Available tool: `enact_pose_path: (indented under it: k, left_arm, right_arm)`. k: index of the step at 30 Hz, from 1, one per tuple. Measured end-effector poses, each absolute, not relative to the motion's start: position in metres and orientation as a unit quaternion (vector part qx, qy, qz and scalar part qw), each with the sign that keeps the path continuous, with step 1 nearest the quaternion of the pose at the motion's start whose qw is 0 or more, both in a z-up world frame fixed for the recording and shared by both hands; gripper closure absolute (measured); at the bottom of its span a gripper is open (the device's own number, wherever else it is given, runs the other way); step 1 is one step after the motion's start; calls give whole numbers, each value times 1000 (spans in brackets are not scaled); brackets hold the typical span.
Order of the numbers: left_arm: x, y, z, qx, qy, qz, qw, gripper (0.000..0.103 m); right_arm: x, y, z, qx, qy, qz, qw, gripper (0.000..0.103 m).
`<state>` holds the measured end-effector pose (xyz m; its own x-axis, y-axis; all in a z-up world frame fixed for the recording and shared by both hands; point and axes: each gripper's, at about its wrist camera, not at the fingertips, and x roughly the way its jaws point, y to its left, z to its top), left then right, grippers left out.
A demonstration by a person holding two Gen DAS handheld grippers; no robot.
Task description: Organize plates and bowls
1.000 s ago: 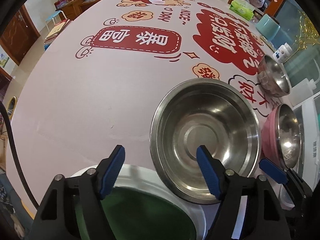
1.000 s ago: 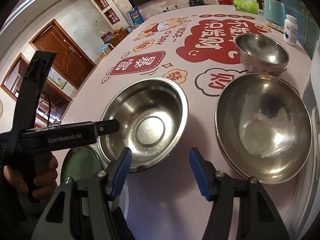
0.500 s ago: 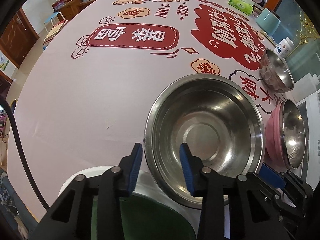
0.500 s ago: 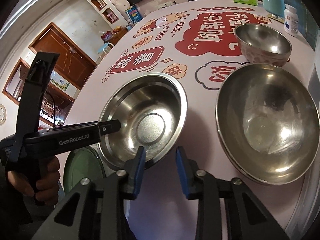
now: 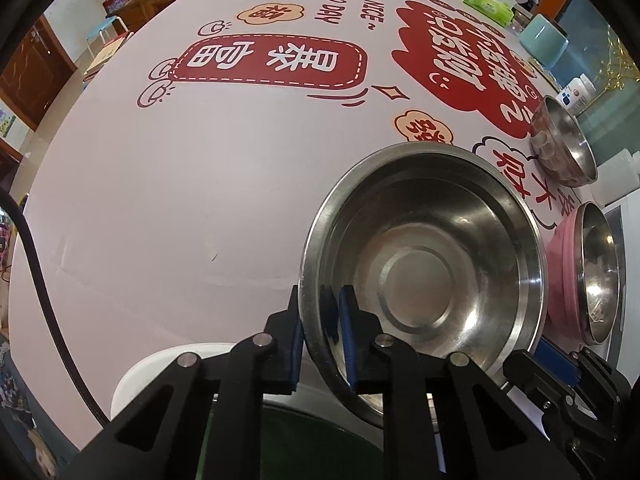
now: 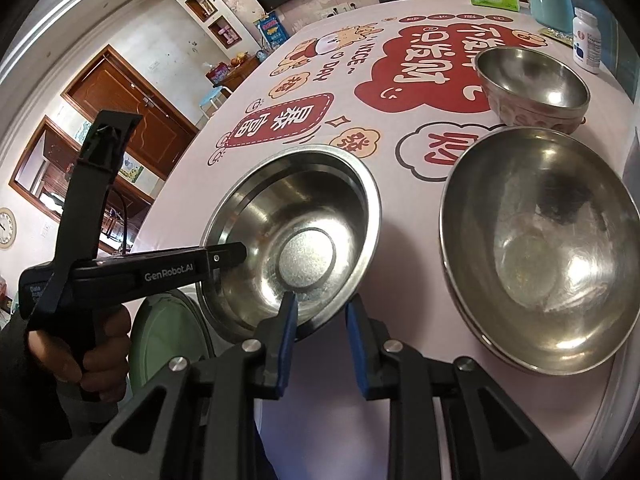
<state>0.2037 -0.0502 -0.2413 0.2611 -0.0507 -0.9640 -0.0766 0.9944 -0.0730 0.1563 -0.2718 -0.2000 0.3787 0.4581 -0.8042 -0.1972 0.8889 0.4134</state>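
The flat-bottomed steel bowl [image 5: 420,276] is pinched at its thin near rim by both the left gripper [image 5: 320,332] and the right gripper [image 6: 320,320]; a slip onto the green plate [image 6: 168,332] is risked if tilted

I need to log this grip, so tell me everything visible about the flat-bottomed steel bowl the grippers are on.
The steel bowl is shiny stainless, round, with a rolled rim and a flat circular base, and empty. It sits upright on the printed tablecloth, its near edge over the green plate. The left gripper is clamped on its near-left rim, one pad inside, one outside. The right gripper straddles the rim; contact there is unclear.
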Motion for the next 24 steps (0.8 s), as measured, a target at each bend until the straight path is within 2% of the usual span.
enact_pose_path:
  k: [24]
  left_arm:
    - [177, -44, -214, -74, 560, -41, 824, 88]
  right_arm:
    - [139, -267, -175, 95, 491, 192, 845, 79]
